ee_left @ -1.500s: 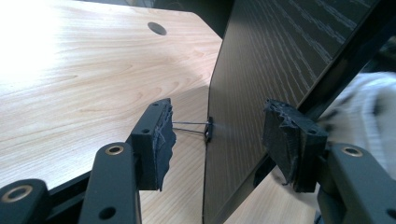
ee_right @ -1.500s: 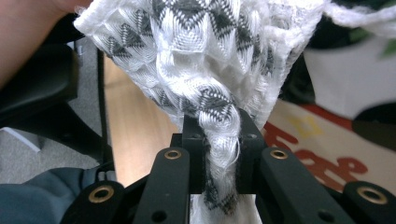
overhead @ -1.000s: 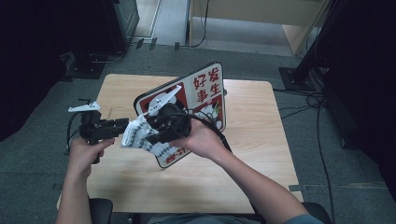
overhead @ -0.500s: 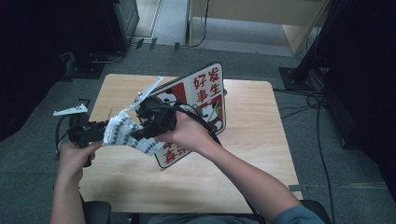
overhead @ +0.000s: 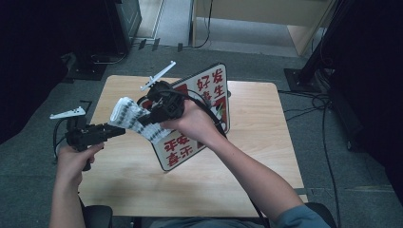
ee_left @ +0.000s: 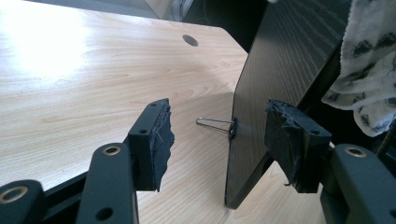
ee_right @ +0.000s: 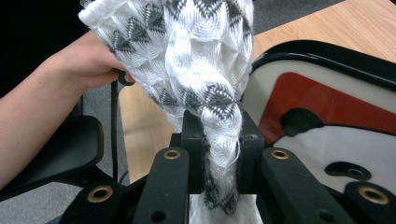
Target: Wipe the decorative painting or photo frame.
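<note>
Black jaws of the right gripper are pinching tight on a bunched fold of white cloth with a grey zigzag pattern, and the fabric is squeezing up between the pads in a twisted rope before fanning out above them. From the high view, the right gripper is being held up off the table, its nose pointing toward the person's left, with the cloth hanging from it in a loose band that is sagging down toward the other tool. The person's right hand is wrapping around the gripper's body.

Over on the left, the left gripper is standing open, its two padded jaws well apart and pressing on nothing. Between them, farther off, the dark wood-grain back of a sign board is rising on edge from the table, and a small wire clip is sticking out from the board's near edge. A corner of the cloth is dangling beside the board at the far right of that view. In the high view the left gripper is reaching just under the hanging cloth.

Beyond both tools, the sign board is showing its white face with red characters, leaning on the light wooden table.
</note>
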